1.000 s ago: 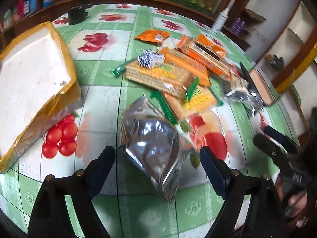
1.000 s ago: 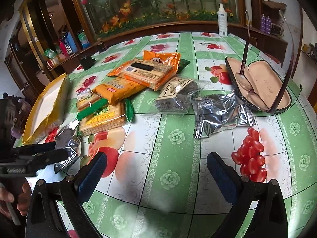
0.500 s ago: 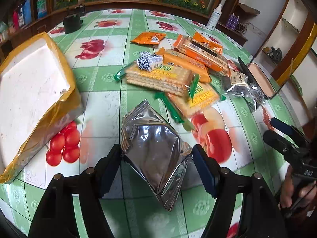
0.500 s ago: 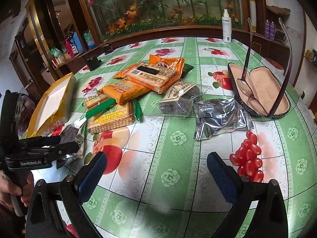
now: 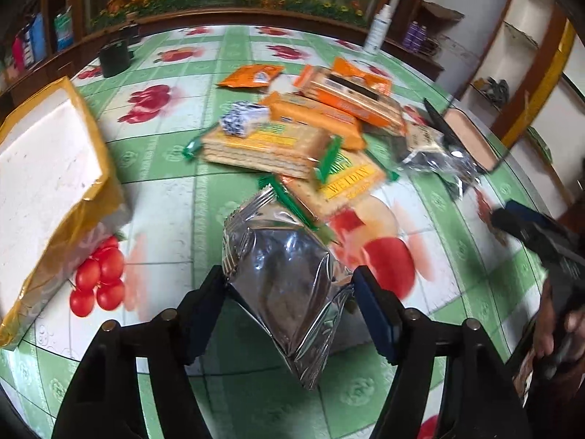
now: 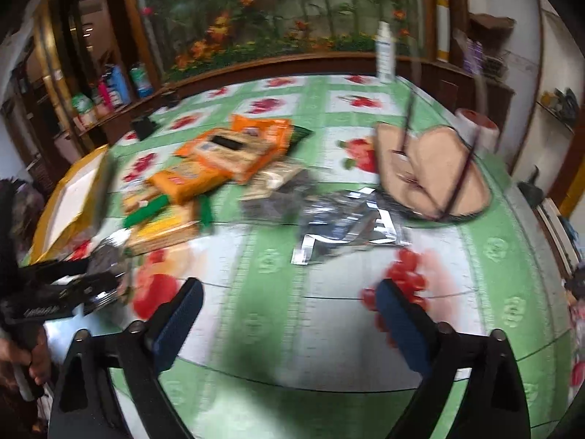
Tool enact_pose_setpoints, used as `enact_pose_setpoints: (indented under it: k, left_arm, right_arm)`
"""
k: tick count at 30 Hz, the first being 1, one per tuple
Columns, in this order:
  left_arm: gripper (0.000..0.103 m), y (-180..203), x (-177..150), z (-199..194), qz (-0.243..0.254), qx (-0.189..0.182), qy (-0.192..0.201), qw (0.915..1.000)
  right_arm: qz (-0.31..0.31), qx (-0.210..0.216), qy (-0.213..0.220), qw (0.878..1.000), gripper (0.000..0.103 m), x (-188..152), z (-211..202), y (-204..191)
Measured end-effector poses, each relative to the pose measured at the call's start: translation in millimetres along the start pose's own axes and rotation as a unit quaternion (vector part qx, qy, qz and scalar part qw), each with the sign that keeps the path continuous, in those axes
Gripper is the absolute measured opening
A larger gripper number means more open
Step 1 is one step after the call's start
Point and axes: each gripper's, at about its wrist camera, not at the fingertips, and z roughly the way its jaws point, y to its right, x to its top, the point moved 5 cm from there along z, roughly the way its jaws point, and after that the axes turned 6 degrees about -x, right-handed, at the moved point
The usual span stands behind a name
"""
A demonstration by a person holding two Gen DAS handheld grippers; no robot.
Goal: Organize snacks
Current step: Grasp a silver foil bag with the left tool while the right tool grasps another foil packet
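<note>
A crumpled silver foil packet (image 5: pixel 281 270) sits between the fingers of my left gripper (image 5: pixel 289 289). Its jaws are closing, and both blue pads touch the packet's sides. Beyond it lies a heap of snacks: green-edged cracker packs (image 5: pixel 263 146), orange packs (image 5: pixel 343 91) and a small blue-and-white pack (image 5: pixel 241 120). My right gripper (image 6: pixel 289 311) hovers over bare tablecloth; its jaws are closing with nothing between them. A second silver packet (image 6: pixel 347 223) and a clear packet with dark contents (image 6: pixel 278 190) lie ahead of it. The left gripper (image 6: pixel 73 285) shows at the far left of the blurred right wrist view.
A white foam tray in a yellow bag (image 5: pixel 44 161) lies at the left. An open glasses case (image 6: pixel 431 168) with spectacles rests at the right. A spray bottle (image 5: pixel 376 29) and a dark cup (image 5: pixel 115 58) stand at the table's far edge. A hand (image 5: pixel 559 333) holds the right gripper.
The left jaws have narrowed onto the silver packet, which now looks pinched between the pads. The right gripper has shifted, blurring its view, and its fingers stand slightly closer together.
</note>
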Motion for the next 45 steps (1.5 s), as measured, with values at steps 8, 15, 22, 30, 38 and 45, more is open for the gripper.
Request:
enact_pose_setpoints:
  k: [8,15,22,30,38,45]
  left_arm:
    - [0.070,1.7,-5.1,-1.9,0.005,-0.004,0.001,1.0000]
    - [0.071,0.7,-6.2,-3.4,0.005,-0.008,0.005,0.9999]
    - [0.071,-2.6,-6.1,-4.1,-0.002,-0.007,0.003,1.0000]
    - [0.073,-5.4,-4.8,-3.8,-0.003,-0.002,0.002,1.0000]
    - [0.073,-5.9,-6.1,-4.4,0.001,0.000,0.009,1.0000]
    - [0.070,-4.9,-6.9,-5.6,-0.002,-0.001,0.017,0.9998]
  right_arm:
    - [0.047,-0.017,-0.023,0.998,0.089,25.9,25.6,27.4]
    - [-0.029,-0.073,-0.021,0.997,0.089,40.6,55.7,19.0]
    - [-0.050,0.094,-0.051,0.993,0.088,20.1,32.0,-20.6]
    - [-0.113,0.050,-0.001,0.992,0.088,29.1,13.6,-24.5]
    - [-0.159,0.035,-0.044,0.986,0.083,27.8,56.4,-24.9]
    - [-0.114,0.050,-0.044,0.991,0.063,12.2,45.2,-24.2]
